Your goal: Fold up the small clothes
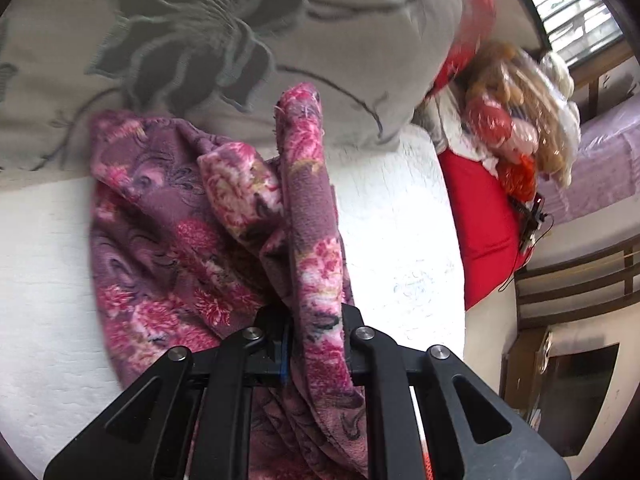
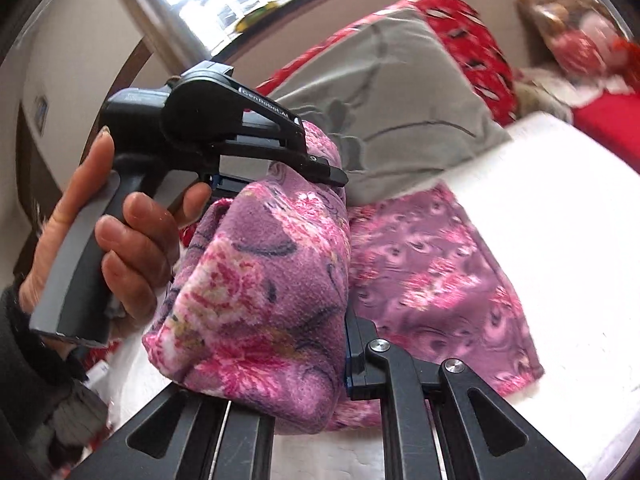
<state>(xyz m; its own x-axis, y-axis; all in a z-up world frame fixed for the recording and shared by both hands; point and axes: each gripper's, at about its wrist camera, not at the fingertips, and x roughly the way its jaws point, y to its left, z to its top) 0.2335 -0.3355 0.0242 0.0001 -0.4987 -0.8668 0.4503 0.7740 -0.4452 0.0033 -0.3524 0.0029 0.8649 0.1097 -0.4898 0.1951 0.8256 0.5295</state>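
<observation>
We've got the purple-pink floral fleece cloth [image 1: 168, 216] pinched in both: left gripper [image 1: 316, 336] & right gripper [image 2: 344, 344] each clamp a bunched edge, rest trailing on the white padded surface [image 1: 400, 216] nr the grey pillow [image 1: 240, 40]. Soft, light, floppy; grip corners.

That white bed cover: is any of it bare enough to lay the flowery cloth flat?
Yes. The white cover lies bare to the right of the floral cloth, toward the red sheet. Behind the cloth it is crowded: the grey pillow borders it, and wrapped toys pile beyond.
</observation>
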